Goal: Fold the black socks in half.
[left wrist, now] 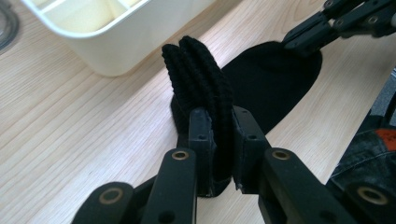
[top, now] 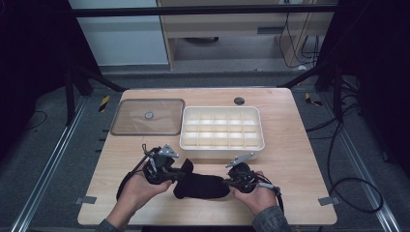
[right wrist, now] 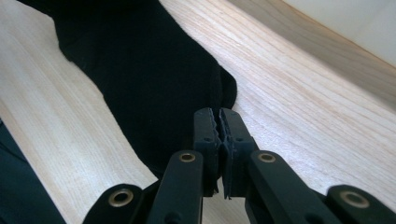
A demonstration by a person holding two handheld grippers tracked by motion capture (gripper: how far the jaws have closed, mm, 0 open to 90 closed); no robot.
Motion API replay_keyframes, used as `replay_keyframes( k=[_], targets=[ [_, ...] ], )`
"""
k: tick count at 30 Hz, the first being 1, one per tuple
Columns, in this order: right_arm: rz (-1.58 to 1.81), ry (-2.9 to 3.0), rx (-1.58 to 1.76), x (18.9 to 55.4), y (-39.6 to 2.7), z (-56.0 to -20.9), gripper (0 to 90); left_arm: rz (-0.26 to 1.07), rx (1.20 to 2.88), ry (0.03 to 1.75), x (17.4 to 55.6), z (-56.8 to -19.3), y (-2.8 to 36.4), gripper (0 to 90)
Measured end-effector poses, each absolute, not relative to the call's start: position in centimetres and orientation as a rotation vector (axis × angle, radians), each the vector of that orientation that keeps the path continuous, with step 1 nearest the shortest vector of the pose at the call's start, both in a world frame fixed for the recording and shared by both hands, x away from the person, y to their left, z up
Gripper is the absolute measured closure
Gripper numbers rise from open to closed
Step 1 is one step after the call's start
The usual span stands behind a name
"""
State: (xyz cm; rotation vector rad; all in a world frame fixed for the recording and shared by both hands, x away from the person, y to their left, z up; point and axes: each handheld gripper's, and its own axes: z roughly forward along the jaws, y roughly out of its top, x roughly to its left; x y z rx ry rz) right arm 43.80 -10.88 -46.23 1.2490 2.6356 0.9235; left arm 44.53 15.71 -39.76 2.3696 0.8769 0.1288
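A black sock [top: 200,186] lies on the table [top: 300,159] near the front edge, at about 6 o'clock from the white divider box [top: 222,147]. The left gripper [top: 180,173] pinches the ribbed cuff, which stands up folded between its narrow jaws; in the left gripper view the cuff [left wrist: 201,79] rises well above the pads. The right gripper [top: 226,181] is clamped on the other end, its jaws almost together on a thin edge of cloth [right wrist: 223,100]. Each hand [top: 140,191] sits behind its tool. A clear lid [top: 147,117] rests at 9 o'clock from the box.

What could go wrong, as I see it: the right grip catches very little fabric, so a pull toward the box could slip the cloth free and let that end drop. The thick cuff may also spring out of the left jaws if the fold is tightened. And the compartments look small, so a loosely folded sock could snag on the box rim or spread across two cells.

I can read no brand, label or writing anywhere.
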Motion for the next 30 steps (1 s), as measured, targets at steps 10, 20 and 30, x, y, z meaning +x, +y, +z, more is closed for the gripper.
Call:
replay_keyframes(
  k=[10, 20, 30],
  targets=[
    [0.936, 2.656, 1.231, 43.9, -10.5, -46.4, 86.7, 0.116, 2.389, 0.84, 44.1, -39.9, 14.0, 79.4],
    [0.949, 2.658, 1.231, 43.9, -10.5, -46.4, 86.7, 0.101, 2.402, 0.824, 43.9, -41.0, 12.4, 79.3],
    [0.959, 2.659, 1.229, 43.9, -10.6, -46.4, 86.6, 0.068, 2.41, 0.816, 43.8, -42.8, 10.8, 78.9]
  ],
)
